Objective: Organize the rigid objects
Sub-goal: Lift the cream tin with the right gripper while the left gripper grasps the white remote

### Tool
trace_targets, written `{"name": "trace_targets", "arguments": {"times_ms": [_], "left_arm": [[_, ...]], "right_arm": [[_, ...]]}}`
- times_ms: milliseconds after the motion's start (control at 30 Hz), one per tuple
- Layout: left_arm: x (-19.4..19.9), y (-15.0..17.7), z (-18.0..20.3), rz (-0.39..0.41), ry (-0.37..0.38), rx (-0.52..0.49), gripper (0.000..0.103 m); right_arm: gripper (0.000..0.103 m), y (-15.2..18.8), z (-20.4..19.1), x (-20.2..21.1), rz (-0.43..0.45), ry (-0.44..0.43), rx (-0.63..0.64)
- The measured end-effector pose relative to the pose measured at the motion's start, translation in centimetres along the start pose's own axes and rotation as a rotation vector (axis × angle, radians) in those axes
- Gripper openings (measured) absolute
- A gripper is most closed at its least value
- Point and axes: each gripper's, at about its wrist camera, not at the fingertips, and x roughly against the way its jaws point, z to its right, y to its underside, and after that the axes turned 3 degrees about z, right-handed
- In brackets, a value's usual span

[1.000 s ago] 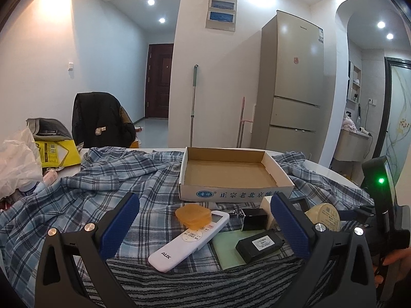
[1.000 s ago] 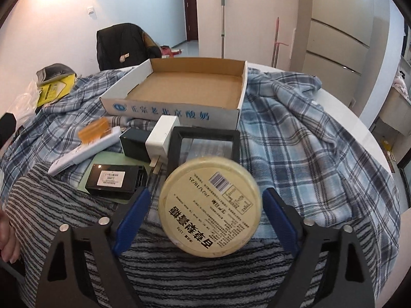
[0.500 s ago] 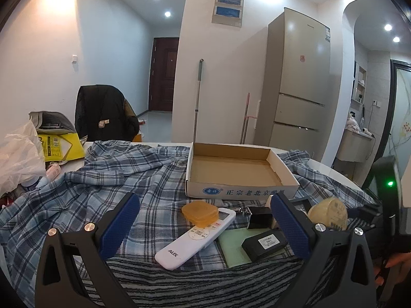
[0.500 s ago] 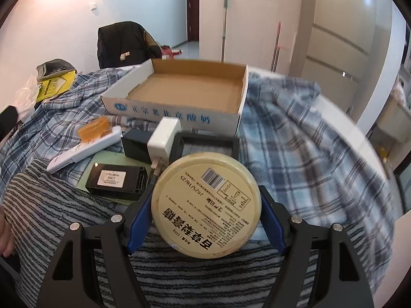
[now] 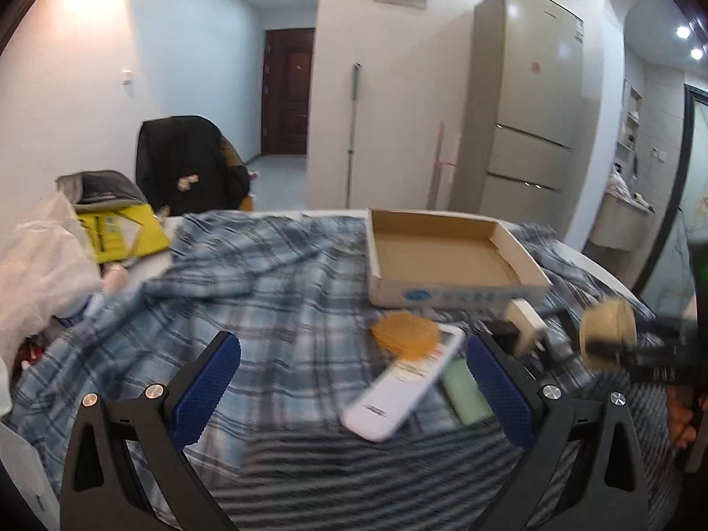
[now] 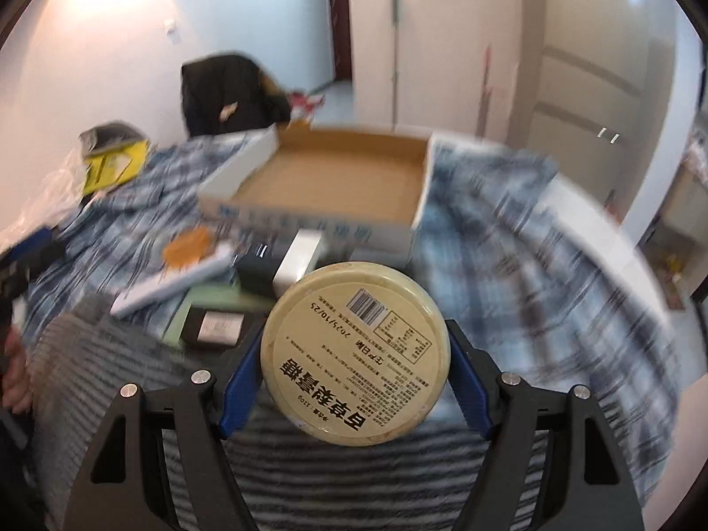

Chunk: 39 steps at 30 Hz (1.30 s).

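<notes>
The cardboard box is seen empty toward the far edge of the cloth-covered bench. The round tin, loose between wider pads a second ago, is now clamped by the right gripper, whose jaws have just been closing, and appears lifted, so a transfer into the box is judged next. The left gripper is held apart, empty.

Round cream tin, printed base facing the camera, upside down: barcode, date "2025/10/25", "110g", large Chinese characters, fine print unreadable. Cardboard box front: blue logo and lettering, blurred. White remote control: small dark mark, illegible.
</notes>
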Motion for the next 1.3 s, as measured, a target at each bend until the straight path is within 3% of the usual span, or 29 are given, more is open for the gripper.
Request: {"name": "trace_targets", "arguments": {"times_ms": [167, 300, 400, 500, 600, 700, 767, 867, 933, 1067, 1300], "left_arm": [[-1.5, -0.5, -0.5, -0.085, 0.066, -0.035, 0.103], [-4.4, 0.0, 0.4, -0.201, 0.146, -0.100, 0.103], [-6.5, 0.3, 0.7, -0.261, 0.138, -0.081, 0.102], [-8.9, 0.5, 1.0, -0.332, 0.202, -0.078, 0.087], [-10.7, 0.9, 2.4, -0.403, 0.271, -0.152, 0.084], [-11.7, 1.5, 3.9, -0.440, 0.264, -0.228, 0.082], [-12.5, 1.8, 4.3, -0.474, 0.265, -0.219, 0.076], [-12.6, 1.9, 4.7, -0.476, 0.261, -0.242, 0.072], [-12.5, 1.9, 5.3, -0.477, 0.268, -0.263, 0.060], [-12.3, 1.8, 6.0, -0.477, 0.278, -0.282, 0.045], [-12.4, 1.6, 5.8, -0.476, 0.266, -0.258, 0.043]], "right_arm": [[0.074, 0.8, 0.1, -1.4, -0.039, 0.007, 0.006], [0.074, 1.1, 0.2, -2.6, -0.074, -0.006, 0.000], [0.074, 1.2, -0.1, -2.9, -0.079, -0.001, 0.016], [0.074, 1.1, 0.0, -3.0, -0.080, -0.004, 0.024], [0.074, 1.2, 0.1, -3.1, -0.085, -0.017, 0.014], [0.074, 1.3, 0.2, -3.1, -0.080, -0.021, 0.010], [0.074, 1.4, 0.2, -3.1, -0.078, -0.021, 0.013], [0.074, 1.4, 0.2, -3.1, -0.077, -0.026, 0.009], [0.074, 1.4, 0.3, -3.1, -0.075, -0.031, 0.005], [0.074, 1.5, 0.2, -3.1, -0.074, -0.031, 0.005], [0.074, 1.5, 0.2, -3.0, -0.071, -0.032, 0.007]]}}
